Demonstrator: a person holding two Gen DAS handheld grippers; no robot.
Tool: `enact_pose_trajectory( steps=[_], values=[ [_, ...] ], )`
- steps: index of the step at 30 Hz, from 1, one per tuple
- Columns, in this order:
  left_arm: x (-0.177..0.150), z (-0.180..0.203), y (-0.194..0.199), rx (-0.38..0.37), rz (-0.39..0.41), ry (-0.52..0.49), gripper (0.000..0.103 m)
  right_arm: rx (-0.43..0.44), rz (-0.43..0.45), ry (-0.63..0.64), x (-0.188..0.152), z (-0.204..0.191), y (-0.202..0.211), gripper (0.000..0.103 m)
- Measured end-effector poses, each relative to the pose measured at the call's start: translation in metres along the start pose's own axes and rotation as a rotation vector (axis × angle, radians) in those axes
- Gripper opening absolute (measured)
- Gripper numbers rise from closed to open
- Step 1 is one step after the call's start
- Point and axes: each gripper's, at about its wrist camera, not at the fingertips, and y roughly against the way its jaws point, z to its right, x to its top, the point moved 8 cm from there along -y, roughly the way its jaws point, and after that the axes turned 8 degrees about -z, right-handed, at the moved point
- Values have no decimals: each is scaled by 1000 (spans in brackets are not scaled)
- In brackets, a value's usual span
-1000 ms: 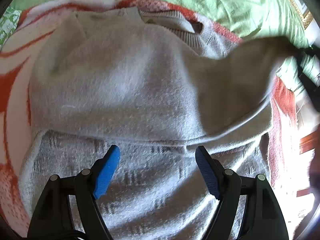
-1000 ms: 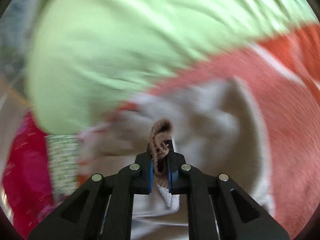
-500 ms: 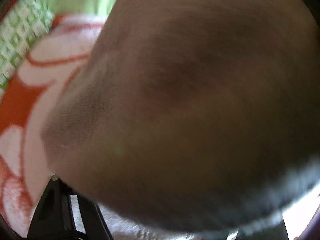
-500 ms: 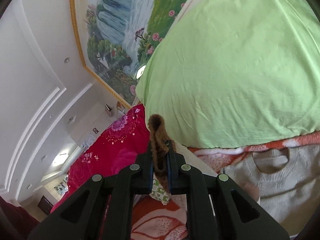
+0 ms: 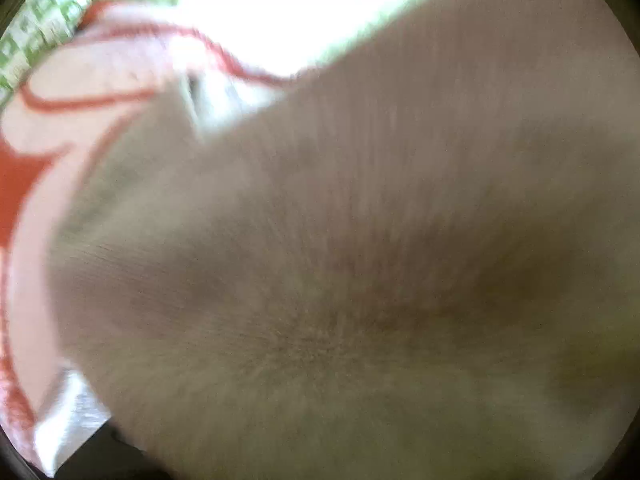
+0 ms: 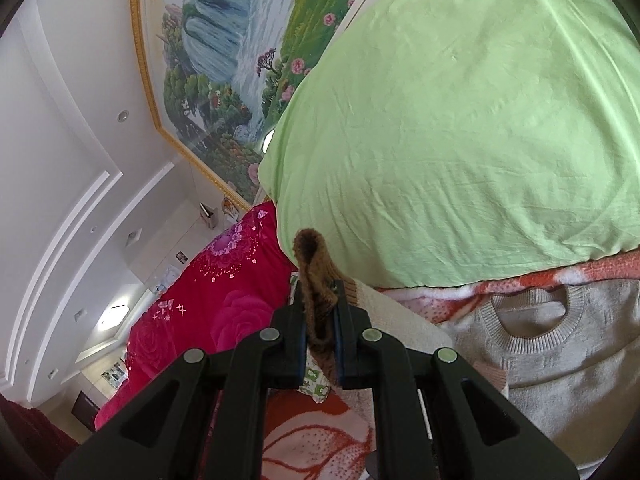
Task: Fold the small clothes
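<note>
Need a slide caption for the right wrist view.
Right gripper shut on brown knit cuff of grey knit sweater, lifted over orange-and-white floral blanket.

grey knitted sweater (image 6: 560, 360) on orange-and-white flowered blanket (image 6: 320, 440) | green sheet-covered mound (image 6: 460, 140) behind sweater | red floral quilt (image 6: 208, 300) left of mound | waterfall wall painting (image 6: 240, 60) behind all

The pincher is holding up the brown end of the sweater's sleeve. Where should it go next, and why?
Probably carry the sleeve cuff across and lay it on the sweater. The right gripper has its jaws shut on the cuff, lifted above the blanket, while the sweater's body lies flat, so the sleeve looks ready to fold inward.
</note>
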Motion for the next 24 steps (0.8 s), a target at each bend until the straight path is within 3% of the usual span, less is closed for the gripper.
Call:
enact_pose_trajectory(
  steps=[2,5,8,12,15,17,19,21,24],
  values=[
    [-5,-2,26,-30,45,-32,12,-2,8,0,1,3,4,11],
    [-23,-20,24,15,18,-67,12,-46,5,-16,-3,24,10,11],
    [-42,-54,-2,54,-87,-18,19,-158,-18,-99,-20,76,11,11],
    [-45,-74,0,47,-84,-2,27,-309,-71,-210,-52,142,18,11],
    [-44,-81,17,80,-45,-9,29,-283,-46,-188,-46,131,30,11],
    [-41,-90,26,119,-20,-13,29,-198,28,-107,-23,95,49,11],
    [-35,-102,23,134,-33,16,28,-188,85,-37,-6,72,70,11],
    [-33,-107,19,122,-43,49,28,-256,85,-8,-1,78,82,11],
    [-30,-103,13,131,-45,45,29,-442,17,-85,-24,150,91,11]
  ],
)
